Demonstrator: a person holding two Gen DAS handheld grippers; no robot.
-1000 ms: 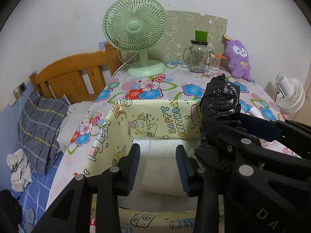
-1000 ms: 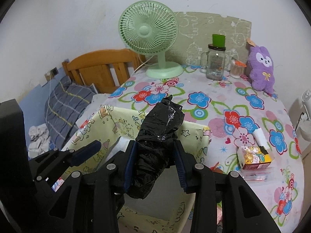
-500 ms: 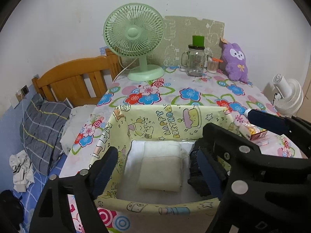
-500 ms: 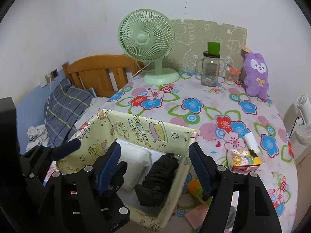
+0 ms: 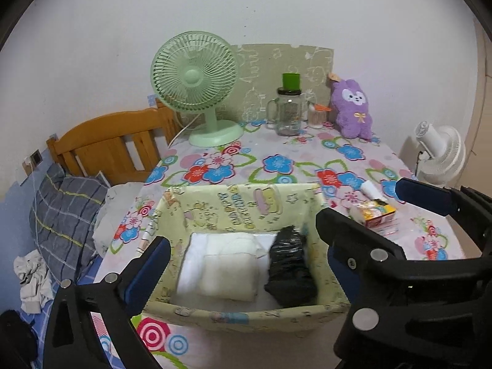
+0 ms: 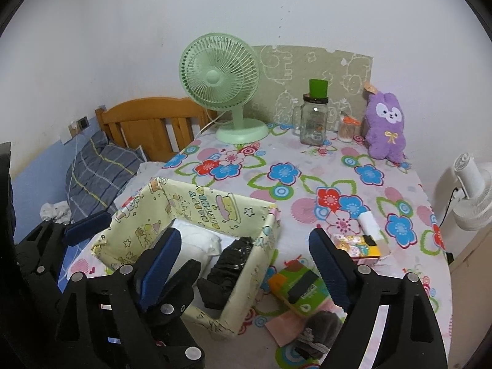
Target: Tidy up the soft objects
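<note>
Both grippers, left [image 5: 243, 264] and right [image 6: 246, 258], gape wide, holding nothing. Black bag [image 5: 290, 272] lies inside the yellow box [image 5: 246, 316], beside a white pillow [image 5: 229, 279]. Box lettering reads "HAPPY BIRTHDAY", partly blurred.

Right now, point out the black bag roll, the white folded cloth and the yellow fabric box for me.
black bag roll [image 5: 290, 269], left wrist view, middle of its crinkled top.
white folded cloth [image 5: 229, 275], left wrist view, centre of the pad.
yellow fabric box [image 5: 236, 207], left wrist view, inner far wall.
</note>
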